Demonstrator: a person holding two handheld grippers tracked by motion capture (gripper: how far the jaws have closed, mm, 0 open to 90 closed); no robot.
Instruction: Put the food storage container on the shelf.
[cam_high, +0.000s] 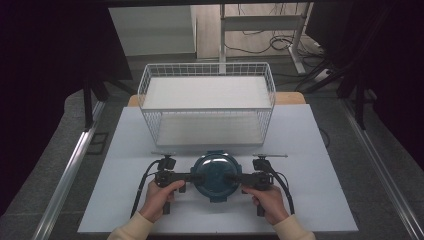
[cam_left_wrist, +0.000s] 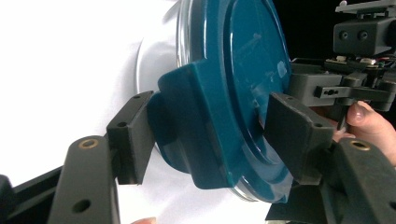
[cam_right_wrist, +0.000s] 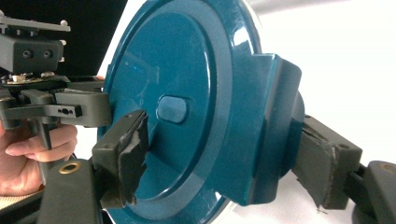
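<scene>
White wire basket (cam_high: 206, 102) at the far middle of the white counter (cam_high: 320, 150), upright, open side up. Grey floor either side, metal rails (cam_high: 67, 175) along left and right. Desk legs (cam_high: 260, 22) and loose cables (cam_high: 282, 42) farther back

Round teal lidded container (cam_high: 216, 176), flat

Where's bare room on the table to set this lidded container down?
Bare board lies right of the right gripper, left of the left gripper, and along the near edge. It is crowded between the teal-lidded container and the wire basket.
</scene>
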